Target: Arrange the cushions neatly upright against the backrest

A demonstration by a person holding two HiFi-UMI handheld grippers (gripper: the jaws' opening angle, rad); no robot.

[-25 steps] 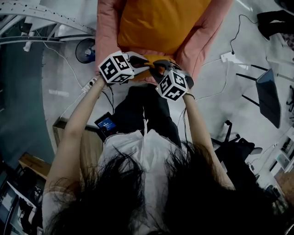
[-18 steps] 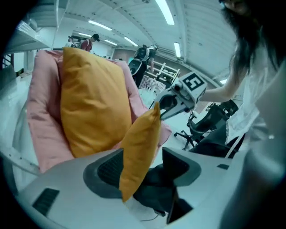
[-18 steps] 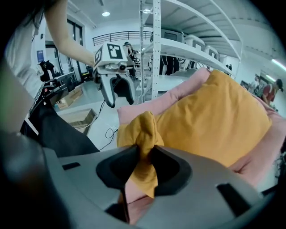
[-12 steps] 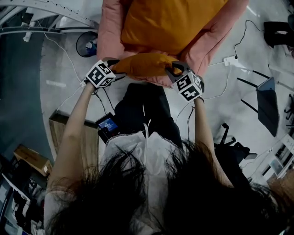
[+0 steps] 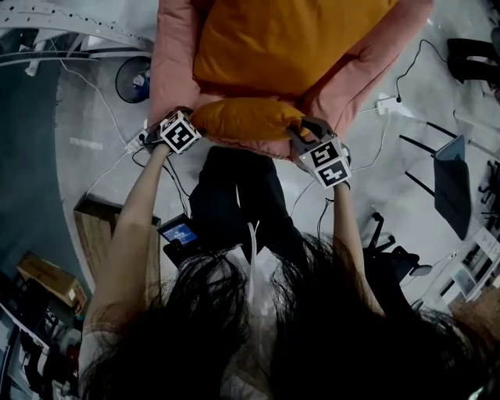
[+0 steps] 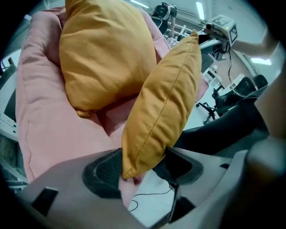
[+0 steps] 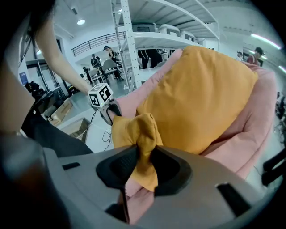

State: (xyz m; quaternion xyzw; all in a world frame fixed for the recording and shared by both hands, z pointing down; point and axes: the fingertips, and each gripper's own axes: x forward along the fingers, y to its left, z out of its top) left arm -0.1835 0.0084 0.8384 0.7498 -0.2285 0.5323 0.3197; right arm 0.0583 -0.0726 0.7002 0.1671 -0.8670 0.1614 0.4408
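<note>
Head view: small plump orange fabric cushion (image 5: 246, 119) lies across the front edge of the pink upholstered seat (image 5: 176, 55). Right gripper (image 5: 303, 133) pinches one bunched corner. Left gripper (image 5: 189, 117), jaws just opening wide, straddles the other corner unclamped.

Head view: dim, underexposed, colours muted; the hair (image 5: 234, 336) along the bottom edge reads as a dark, soft mass. Gripper views: bright, ceiling lamps (image 6: 201, 6) glaring near the top, strong fisheye bending, black corners. Left tongs (image 6: 142, 166) blurred near the lens; nearer cushion (image 6: 161, 103) sharp.
</note>
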